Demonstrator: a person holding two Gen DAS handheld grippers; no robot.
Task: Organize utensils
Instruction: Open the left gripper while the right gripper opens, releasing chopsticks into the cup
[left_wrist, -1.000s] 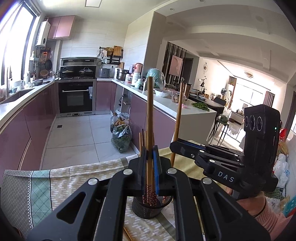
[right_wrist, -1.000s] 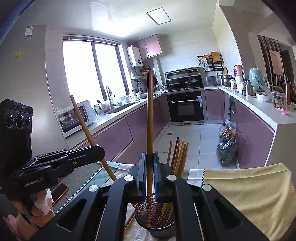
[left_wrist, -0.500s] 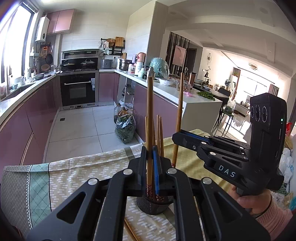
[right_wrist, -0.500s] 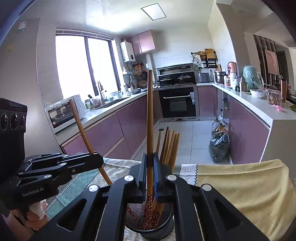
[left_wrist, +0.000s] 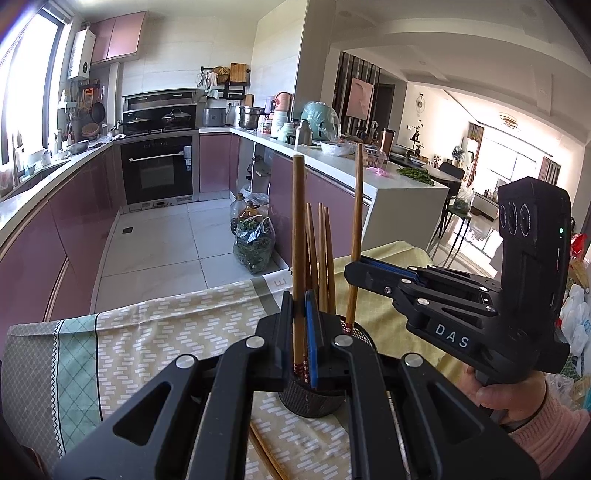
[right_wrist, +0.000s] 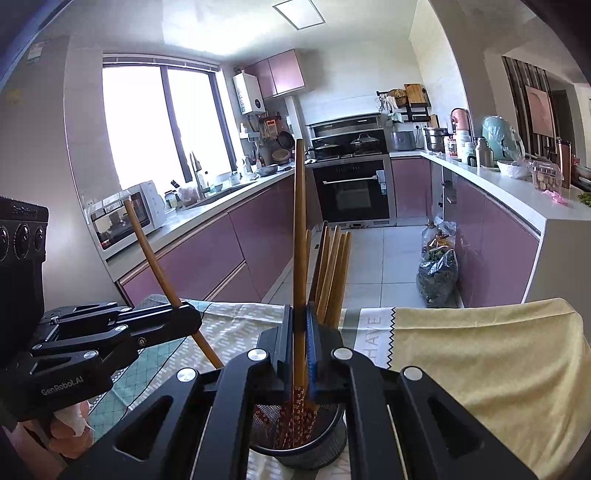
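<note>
A black mesh holder (left_wrist: 312, 397) (right_wrist: 299, 448) stands on the cloth-covered table with several wooden chopsticks (left_wrist: 319, 254) (right_wrist: 332, 269) upright in it. My left gripper (left_wrist: 300, 332) is shut on one chopstick (left_wrist: 297, 221), held upright over the holder, its patterned tip at the rim. My right gripper (right_wrist: 300, 343) is shut on another chopstick (right_wrist: 299, 229), its patterned end down inside the holder. Each gripper shows in the other's view, the right (left_wrist: 354, 273) and the left (right_wrist: 194, 321), with its chopstick.
A patterned green and yellow cloth (left_wrist: 166, 332) covers the table. A loose chopstick (left_wrist: 264, 454) lies on it in front of the holder. Behind are kitchen counters (left_wrist: 332, 162), an oven (left_wrist: 157, 173) and a bag of greens on the floor (left_wrist: 255, 243).
Both grippers have moved down with their chopsticks toward the holder. The right chopstick's tip now sits deeper in the holder.
</note>
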